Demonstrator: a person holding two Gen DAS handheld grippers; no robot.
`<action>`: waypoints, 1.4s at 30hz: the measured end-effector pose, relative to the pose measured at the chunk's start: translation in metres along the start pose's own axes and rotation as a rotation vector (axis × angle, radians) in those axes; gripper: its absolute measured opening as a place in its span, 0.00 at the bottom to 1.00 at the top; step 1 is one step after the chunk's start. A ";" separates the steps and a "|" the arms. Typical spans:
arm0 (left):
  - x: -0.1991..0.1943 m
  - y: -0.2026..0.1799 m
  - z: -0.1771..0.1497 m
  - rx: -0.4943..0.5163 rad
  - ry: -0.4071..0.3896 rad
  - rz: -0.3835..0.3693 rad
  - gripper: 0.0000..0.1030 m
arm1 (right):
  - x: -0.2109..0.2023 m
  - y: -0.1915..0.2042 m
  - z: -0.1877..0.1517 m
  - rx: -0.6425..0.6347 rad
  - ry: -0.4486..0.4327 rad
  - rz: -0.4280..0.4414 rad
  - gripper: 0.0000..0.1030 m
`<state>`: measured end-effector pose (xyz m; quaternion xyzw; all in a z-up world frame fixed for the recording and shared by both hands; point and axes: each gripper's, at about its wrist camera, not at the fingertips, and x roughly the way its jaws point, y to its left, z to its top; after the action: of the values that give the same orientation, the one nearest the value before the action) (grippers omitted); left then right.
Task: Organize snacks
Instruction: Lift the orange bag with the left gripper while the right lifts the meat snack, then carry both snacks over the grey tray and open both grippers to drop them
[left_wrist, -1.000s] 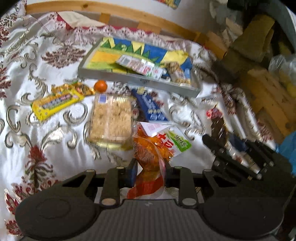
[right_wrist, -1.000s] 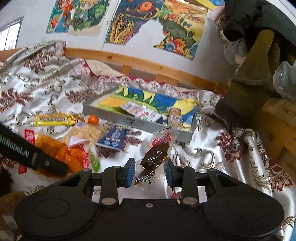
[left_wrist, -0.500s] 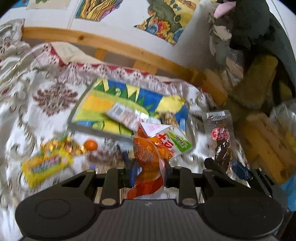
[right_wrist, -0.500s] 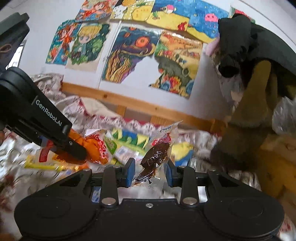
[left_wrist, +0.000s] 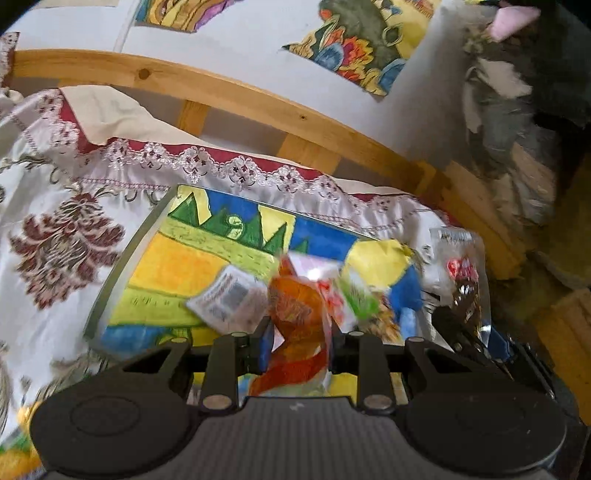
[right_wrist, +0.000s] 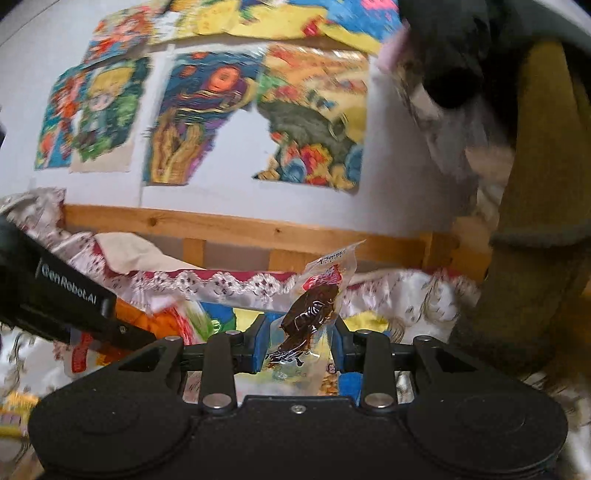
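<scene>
My left gripper (left_wrist: 297, 343) is shut on an orange snack bag (left_wrist: 299, 317) with a white, red and green top, held above the near part of a grey tray (left_wrist: 110, 288) lined with a bright yellow, green and blue drawing. A white packet (left_wrist: 229, 299) lies in the tray just left of the bag. My right gripper (right_wrist: 298, 345) is shut on a clear pouch of dark brown food (right_wrist: 314, 306) with a red label, which stands upright between the blue pads. That pouch (left_wrist: 463, 280) also shows at the right in the left wrist view. The left gripper's black body (right_wrist: 55, 295) crosses the right wrist view.
The tray sits on a white satin bedspread (left_wrist: 62, 240) with maroon and gold patterns and a lace edge. A wooden bed rail (left_wrist: 229, 99) runs behind it, under a wall with colourful drawings (right_wrist: 192, 122). Piled clothes (right_wrist: 535, 184) fill the right side. A yellow packet (left_wrist: 14, 454) lies low left.
Both grippers have moved forward toward the tray with their snacks held. The loose snacks on the bedspread have slid out of view below, and the tray and wall now fill the views.
</scene>
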<state>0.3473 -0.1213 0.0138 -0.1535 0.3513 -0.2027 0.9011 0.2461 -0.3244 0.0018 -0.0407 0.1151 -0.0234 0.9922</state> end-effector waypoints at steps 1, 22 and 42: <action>0.009 0.001 0.003 -0.001 -0.002 -0.006 0.29 | 0.008 -0.004 -0.002 0.026 0.012 0.018 0.35; 0.053 0.001 -0.002 0.023 -0.002 0.114 0.71 | 0.057 -0.015 -0.052 0.076 0.162 0.034 0.64; -0.097 -0.032 0.011 0.101 -0.319 0.132 1.00 | -0.059 -0.018 0.050 0.121 -0.129 -0.007 0.99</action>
<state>0.2817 -0.1021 0.0900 -0.1149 0.2025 -0.1335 0.9633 0.1999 -0.3350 0.0654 0.0175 0.0493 -0.0311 0.9981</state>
